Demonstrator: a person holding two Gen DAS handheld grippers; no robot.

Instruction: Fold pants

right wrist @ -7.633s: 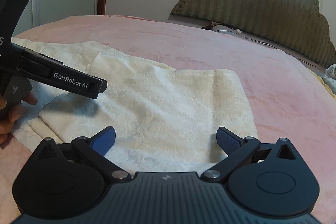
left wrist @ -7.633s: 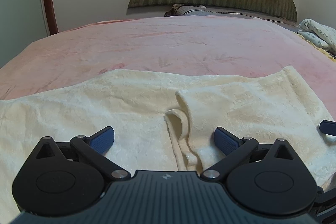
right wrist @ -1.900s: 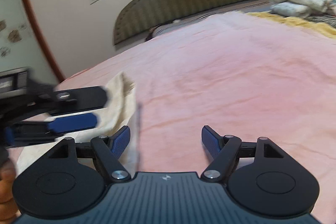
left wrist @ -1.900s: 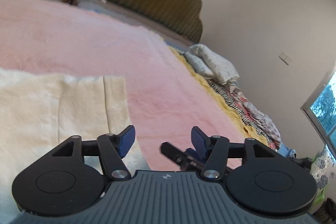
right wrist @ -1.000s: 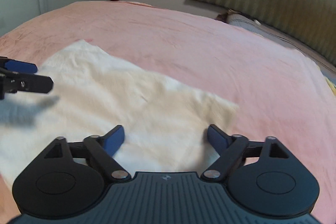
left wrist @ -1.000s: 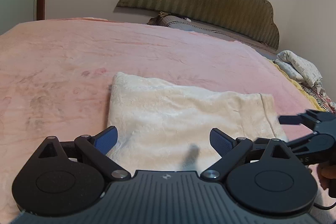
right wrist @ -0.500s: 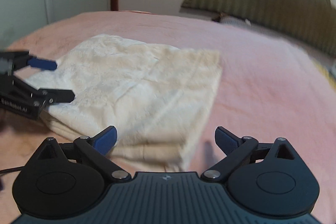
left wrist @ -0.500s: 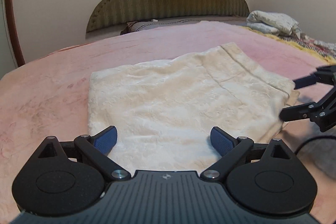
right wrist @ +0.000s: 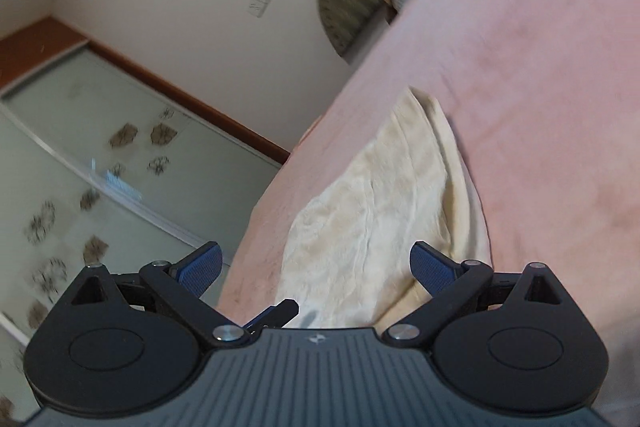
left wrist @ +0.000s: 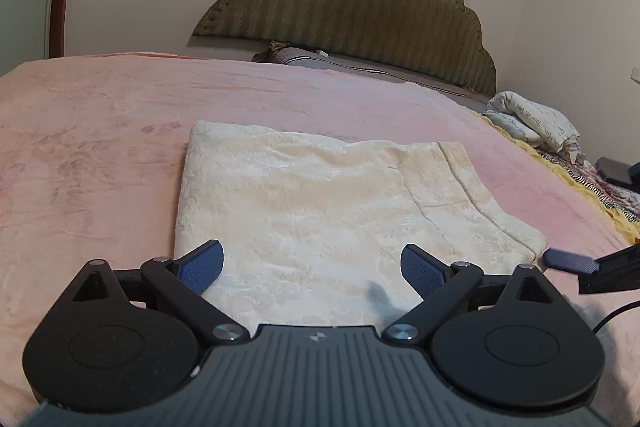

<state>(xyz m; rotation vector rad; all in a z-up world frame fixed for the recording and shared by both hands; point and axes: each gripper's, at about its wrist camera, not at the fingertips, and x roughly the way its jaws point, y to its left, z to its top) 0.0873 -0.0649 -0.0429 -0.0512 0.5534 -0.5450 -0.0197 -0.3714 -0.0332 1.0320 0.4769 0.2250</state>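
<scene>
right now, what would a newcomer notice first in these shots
The cream pants, folded into a flat rectangle in the middle of the pink blanket. Behind stands a scalloped olive headboard under a window. The left gripper is open above the pants' near edge.

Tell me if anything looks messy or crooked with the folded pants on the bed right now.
Nothing stands out. The cream pants lie flat as a tidy folded rectangle on the pink blanket, edges roughly aligned. Both the left gripper and right gripper are open and empty.
</scene>
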